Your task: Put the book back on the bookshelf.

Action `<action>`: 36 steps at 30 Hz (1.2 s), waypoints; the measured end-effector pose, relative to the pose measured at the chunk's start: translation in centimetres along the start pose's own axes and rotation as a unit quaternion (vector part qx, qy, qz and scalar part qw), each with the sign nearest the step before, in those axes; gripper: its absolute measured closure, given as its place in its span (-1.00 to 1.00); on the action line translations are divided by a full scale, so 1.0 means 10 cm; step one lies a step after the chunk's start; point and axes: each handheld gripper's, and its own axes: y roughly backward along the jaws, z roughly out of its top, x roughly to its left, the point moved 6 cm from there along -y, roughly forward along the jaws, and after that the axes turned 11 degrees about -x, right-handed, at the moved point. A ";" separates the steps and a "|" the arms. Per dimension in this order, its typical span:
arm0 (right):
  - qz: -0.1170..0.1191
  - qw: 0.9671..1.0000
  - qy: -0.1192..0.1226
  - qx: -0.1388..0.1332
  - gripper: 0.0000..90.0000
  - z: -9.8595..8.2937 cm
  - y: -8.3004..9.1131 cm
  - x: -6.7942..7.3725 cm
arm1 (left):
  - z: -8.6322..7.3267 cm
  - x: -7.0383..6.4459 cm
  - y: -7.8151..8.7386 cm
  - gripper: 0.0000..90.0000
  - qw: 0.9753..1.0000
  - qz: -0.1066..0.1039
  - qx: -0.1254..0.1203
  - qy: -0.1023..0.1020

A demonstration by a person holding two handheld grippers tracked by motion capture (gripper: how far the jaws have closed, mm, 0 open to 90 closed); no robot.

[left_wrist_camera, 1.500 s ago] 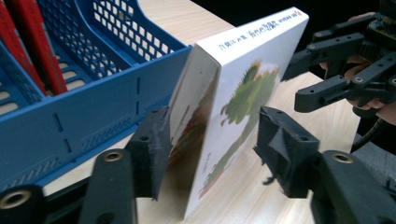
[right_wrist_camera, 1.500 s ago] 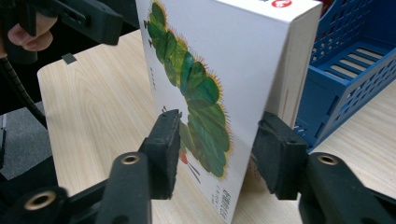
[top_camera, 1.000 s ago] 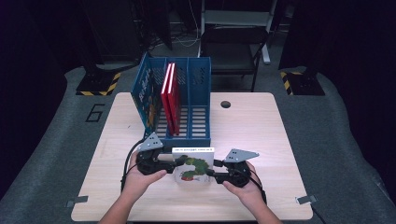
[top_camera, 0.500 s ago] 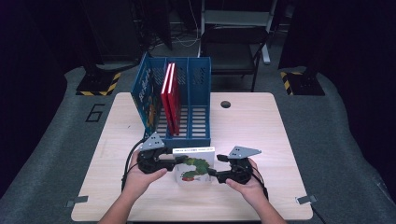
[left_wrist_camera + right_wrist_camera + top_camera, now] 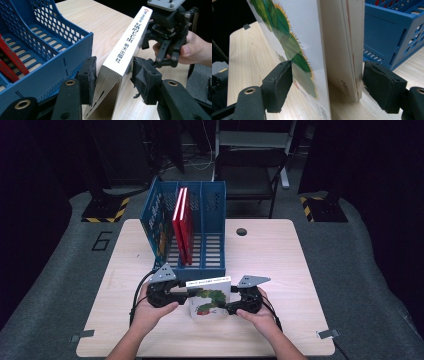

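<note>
A white picture book (image 5: 210, 295) with a green caterpillar on its cover stands spine up, slightly tilted, on the wooden table (image 5: 280, 255), just in front of the blue file rack (image 5: 214, 266). My left gripper (image 5: 186, 296) is at the book's left end. In the left gripper view its pads (image 5: 88, 75) press the book (image 5: 127, 42) from both sides. My right gripper (image 5: 227, 309) is at the right end. Its jaws (image 5: 327, 85) straddle the book (image 5: 337, 50), with one pad at the back cover and a gap to the front cover.
The rack (image 5: 50, 57) holds two red books (image 5: 182, 220) upright in a left slot, and its right slots are free. A person's hand (image 5: 197, 50) holds the other gripper beyond the book. A chair (image 5: 250, 175) stands behind the table, and a small hole (image 5: 241, 231) is near the far edge.
The right gripper has slid a little left, in over the book's right end. The left gripper and the book have barely moved.
</note>
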 end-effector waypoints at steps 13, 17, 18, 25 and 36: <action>0.002 1.000 -0.008 -0.003 -0.56 -0.02 -0.06 -0.05 | 0.00 -0.02 -0.01 0.38 1.000 -0.008 -0.001 -0.004; -0.002 1.000 -0.008 -0.002 -0.59 -0.02 -0.07 -0.07 | 0.00 -0.05 -0.01 0.57 1.000 -0.020 0.003 -0.008; -0.001 1.000 -0.010 -0.002 -0.58 -0.02 -0.07 -0.07 | 0.00 -0.06 0.00 0.57 1.000 -0.025 0.008 -0.006; 0.001 1.000 -0.010 0.001 -0.54 -0.02 -0.05 -0.07 | 0.01 -0.12 0.00 0.63 0.999 -0.019 0.019 -0.035; -0.003 1.000 -0.002 -0.019 -0.35 0.05 0.00 -0.04 | 0.09 -0.23 0.00 0.57 0.997 -0.026 0.040 -0.053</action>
